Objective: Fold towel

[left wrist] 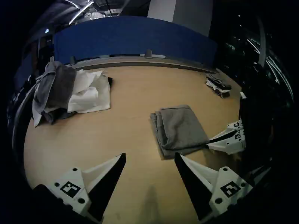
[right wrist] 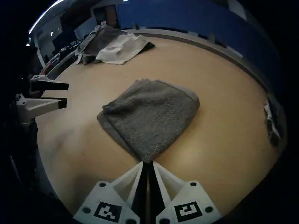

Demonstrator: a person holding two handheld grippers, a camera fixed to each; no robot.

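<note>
Right gripper (right wrist: 148, 165), jaws almost together, pinches a corner of the folded grey towel (right wrist: 153, 112) mid-table; left gripper (left wrist: 149, 160) gapes wide over the pale wooden table (left wrist: 138, 89). Blue partition (left wrist: 134, 37) lines its far edge.

Dim room, with warm light on the wood.
The table (left wrist: 123, 112) is lit from above, perhaps by the long ceiling lamps (left wrist: 80, 13). A soft bright patch is seen on the wood beside the towel (right wrist: 149, 115). The edges are bent and dark. Far things are blurred.
</note>
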